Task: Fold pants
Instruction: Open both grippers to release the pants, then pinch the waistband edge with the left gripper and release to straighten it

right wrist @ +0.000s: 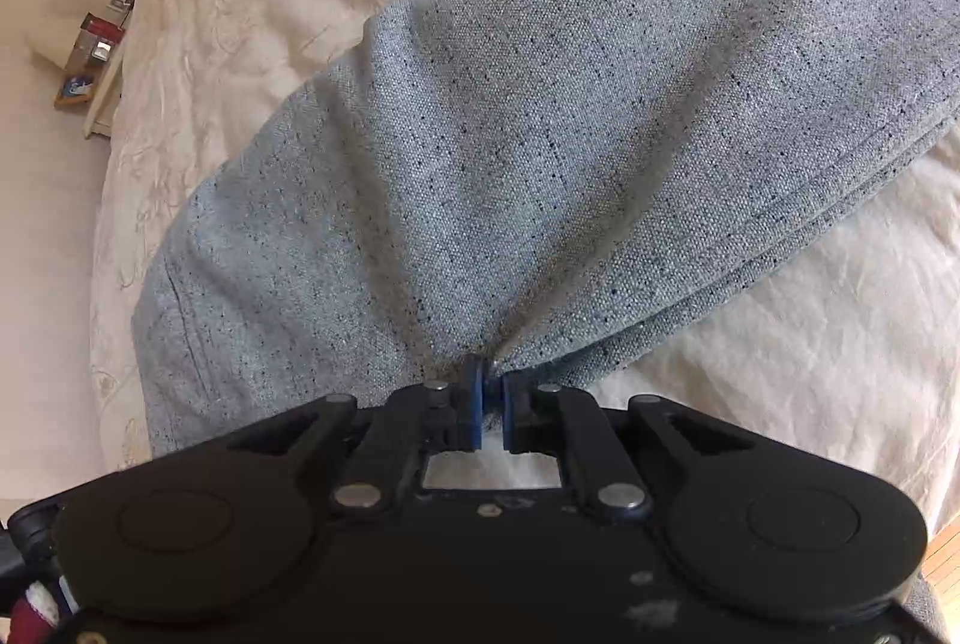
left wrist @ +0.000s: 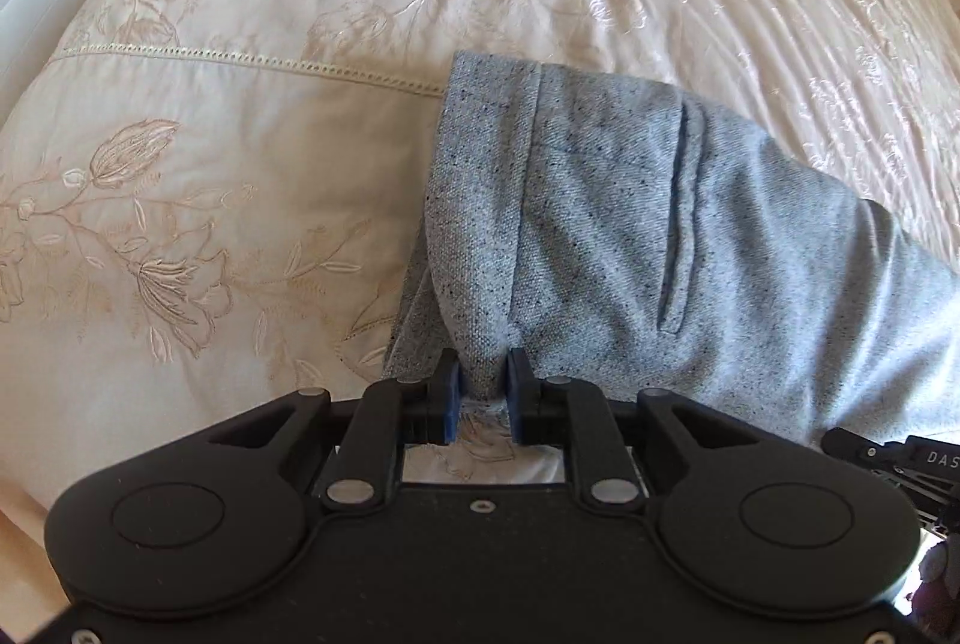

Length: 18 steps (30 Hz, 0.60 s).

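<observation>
Grey pants (left wrist: 630,224) lie draped across the cream embroidered bedspread (left wrist: 210,152), partly lifted at both of my grip points. My left gripper (left wrist: 483,374) has its blue pads (left wrist: 454,392) clamped on a gathered fold near the waistband. My right gripper (right wrist: 489,386) is pinched tight on a bunched fold of the leg fabric, creases radiating from it.

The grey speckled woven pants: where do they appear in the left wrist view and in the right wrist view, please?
Left wrist view: the grey speckled woven pants fill the centre and right, waistband end towards the top, a fold pinched by the left hand-held gripper.
Right wrist view: they run from lower left to upper right, pinched at bottom centre by the right hand-held gripper.
Shared landmark: the cream embroidered bedspread beneath them.
</observation>
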{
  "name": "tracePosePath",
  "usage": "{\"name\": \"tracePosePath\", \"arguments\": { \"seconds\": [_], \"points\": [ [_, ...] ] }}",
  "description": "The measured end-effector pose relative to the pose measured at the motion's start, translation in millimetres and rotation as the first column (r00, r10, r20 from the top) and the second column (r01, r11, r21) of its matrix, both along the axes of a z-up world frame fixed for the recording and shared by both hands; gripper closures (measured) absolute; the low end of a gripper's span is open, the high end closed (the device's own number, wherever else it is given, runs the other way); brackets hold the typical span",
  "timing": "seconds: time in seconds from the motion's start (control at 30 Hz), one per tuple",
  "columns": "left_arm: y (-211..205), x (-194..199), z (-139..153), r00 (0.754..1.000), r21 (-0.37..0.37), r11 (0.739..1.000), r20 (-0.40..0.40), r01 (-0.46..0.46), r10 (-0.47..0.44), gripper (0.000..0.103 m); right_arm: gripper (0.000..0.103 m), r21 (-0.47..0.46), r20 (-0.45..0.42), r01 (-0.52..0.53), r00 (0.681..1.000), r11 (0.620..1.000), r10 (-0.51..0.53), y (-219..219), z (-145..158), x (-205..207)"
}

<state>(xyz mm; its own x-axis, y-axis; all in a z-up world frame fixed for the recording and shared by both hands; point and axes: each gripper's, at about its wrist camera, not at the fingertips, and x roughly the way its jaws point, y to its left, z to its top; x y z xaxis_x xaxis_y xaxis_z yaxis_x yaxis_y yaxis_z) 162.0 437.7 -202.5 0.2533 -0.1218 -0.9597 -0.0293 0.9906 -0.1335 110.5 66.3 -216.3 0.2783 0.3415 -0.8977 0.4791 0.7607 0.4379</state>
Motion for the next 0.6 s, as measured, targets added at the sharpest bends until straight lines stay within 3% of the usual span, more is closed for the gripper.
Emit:
{"name": "tracePosePath", "arguments": {
  "seconds": [0.17, 0.33, 0.47, 0.6],
  "points": [
    [3.8, -7.2, 12.3, 1.0, 0.011, 1.0, 0.013, -0.013, 0.013, 0.069, 0.079, -0.012, -0.026, -0.093, 0.995, 0.996, 0.093, -4.7, 16.1, -0.7],
    [10.0, -14.3, 19.0, 1.0, 0.001, 1.0, 0.008, -0.002, 0.002, 0.067, 0.079, -0.07, -0.021, -0.13, 0.991, 0.989, 0.129, -21.4, 38.8, -9.0],
    [18.6, -17.9, 17.4, 1.0, 0.15, 0.989, 0.006, -0.001, 0.0, 0.071, 0.079, -0.134, 0.038, -0.16, 0.985, 0.978, 0.167, -20.3, 50.2, -1.1],
    [34.2, -19.2, 22.4, 0.999, 0.18, 0.982, 0.023, -0.052, 0.048, 0.072, 0.079, -0.117, 0.097, -0.188, 0.975, 0.975, 0.2, -6.8, 41.2, 12.0]
  ]
}}
